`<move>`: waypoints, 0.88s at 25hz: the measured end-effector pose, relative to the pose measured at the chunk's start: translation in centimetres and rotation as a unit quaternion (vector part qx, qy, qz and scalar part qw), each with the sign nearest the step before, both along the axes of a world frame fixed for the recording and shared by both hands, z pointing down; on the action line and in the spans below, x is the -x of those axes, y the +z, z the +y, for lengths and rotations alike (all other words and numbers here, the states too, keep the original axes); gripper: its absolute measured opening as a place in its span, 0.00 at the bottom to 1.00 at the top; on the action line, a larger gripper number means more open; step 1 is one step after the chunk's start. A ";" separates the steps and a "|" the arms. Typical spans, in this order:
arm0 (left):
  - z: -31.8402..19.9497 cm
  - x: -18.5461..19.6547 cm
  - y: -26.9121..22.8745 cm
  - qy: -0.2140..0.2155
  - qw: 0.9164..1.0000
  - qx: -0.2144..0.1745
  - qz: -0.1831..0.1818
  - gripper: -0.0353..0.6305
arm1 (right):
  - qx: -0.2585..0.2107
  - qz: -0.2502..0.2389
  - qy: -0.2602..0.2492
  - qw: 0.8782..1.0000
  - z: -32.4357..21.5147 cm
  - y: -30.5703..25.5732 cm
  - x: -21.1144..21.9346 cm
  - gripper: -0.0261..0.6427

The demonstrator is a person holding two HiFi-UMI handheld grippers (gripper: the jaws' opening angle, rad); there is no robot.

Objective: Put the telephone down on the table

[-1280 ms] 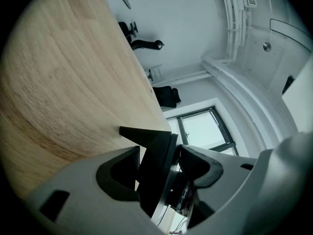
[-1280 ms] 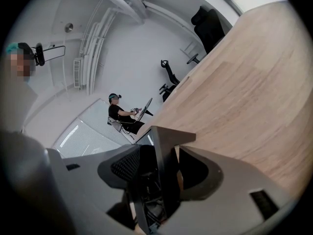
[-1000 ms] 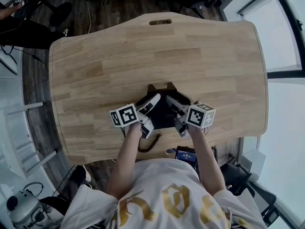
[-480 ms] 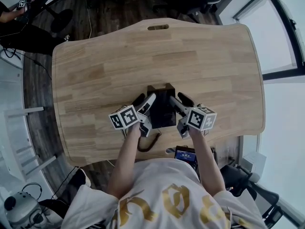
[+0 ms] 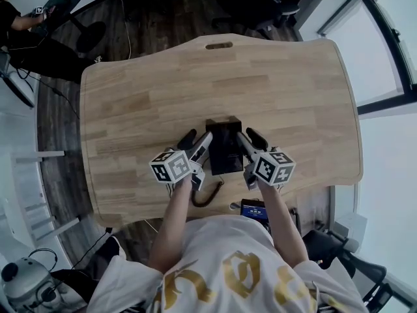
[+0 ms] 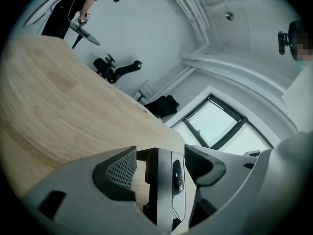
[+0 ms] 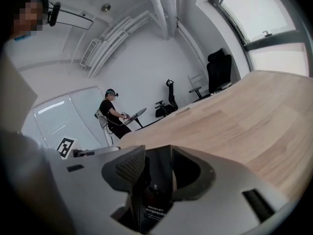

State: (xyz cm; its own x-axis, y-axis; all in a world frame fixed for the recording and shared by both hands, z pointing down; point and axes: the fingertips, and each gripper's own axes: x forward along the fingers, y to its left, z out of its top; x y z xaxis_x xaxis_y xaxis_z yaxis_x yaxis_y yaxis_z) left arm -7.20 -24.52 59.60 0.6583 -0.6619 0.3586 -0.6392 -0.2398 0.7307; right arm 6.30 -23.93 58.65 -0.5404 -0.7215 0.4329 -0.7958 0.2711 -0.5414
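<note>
A black telephone (image 5: 225, 147) lies flat on the wooden table (image 5: 293, 103), near its front edge, between my two grippers. My left gripper (image 5: 197, 139) is at the phone's left side and stands open. In the left gripper view the phone's silvery edge (image 6: 165, 180) sits between the jaws, with a gap at the left pad (image 6: 122, 168). My right gripper (image 5: 249, 138) is at the phone's right side, its jaws closing. The dark phone (image 7: 157, 180) shows between them in the right gripper view, and no firm grip is visible.
A brown coiled cord (image 5: 207, 197) hangs over the table's front edge by the left gripper. A small device with a lit screen (image 5: 254, 208) sits just below that edge. A handle slot (image 5: 219, 45) marks the far edge. A person (image 5: 19, 18) is seated at far left.
Both grippers have lifted slightly and rolled. The left jaws have spread wider. The phone, tilted between the grippers a second ago, now lies as a flat rectangle on the table.
</note>
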 end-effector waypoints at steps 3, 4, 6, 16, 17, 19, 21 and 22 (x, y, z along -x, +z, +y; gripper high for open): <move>0.4 -0.2 -1.2 0.014 1.000 -0.021 -0.018 0.46 | -0.022 0.005 0.018 1.000 0.4 -1.3 -0.6 0.21; 0.6 -0.1 -1.6 0.016 0.999 -0.026 -0.028 0.39 | -0.025 0.011 0.021 0.999 0.7 -1.5 -0.8 0.16; 0.9 0.2 -2.0 0.017 0.998 -0.030 -0.057 0.18 | -0.027 0.026 0.019 0.999 1.3 -1.8 -0.9 0.08; 2.6 0.4 -7.3 0.025 0.989 -0.113 -0.094 0.07 | -0.068 0.035 0.010 0.997 4.1 -6.0 0.1 0.06; 2.9 0.3 -7.9 0.025 0.988 -0.122 -0.093 0.07 | -0.073 0.031 0.013 0.997 4.4 -6.6 0.0 0.06; 3.5 0.1 -9.0 0.027 0.986 -0.136 -0.095 0.07 | -0.085 0.031 0.015 0.996 5.0 -7.8 -0.1 0.06; 4.2 0.0 -9.8 0.030 0.983 -0.150 -0.105 0.07 | -0.095 0.035 0.014 0.995 5.6 -8.7 0.0 0.06; 4.5 0.0 -10.1 0.031 0.981 -0.155 -0.110 0.07 | -0.100 0.036 0.013 0.994 5.9 -9.0 0.0 0.06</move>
State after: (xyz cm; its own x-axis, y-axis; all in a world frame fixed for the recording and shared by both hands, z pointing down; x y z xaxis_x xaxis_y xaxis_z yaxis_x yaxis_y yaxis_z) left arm -7.19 -19.98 49.46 0.6299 -0.7228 0.2843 -0.7504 -0.4719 0.4629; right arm 6.26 -18.00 49.63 -0.4932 -0.8105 0.3160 -0.8385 0.3461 -0.4209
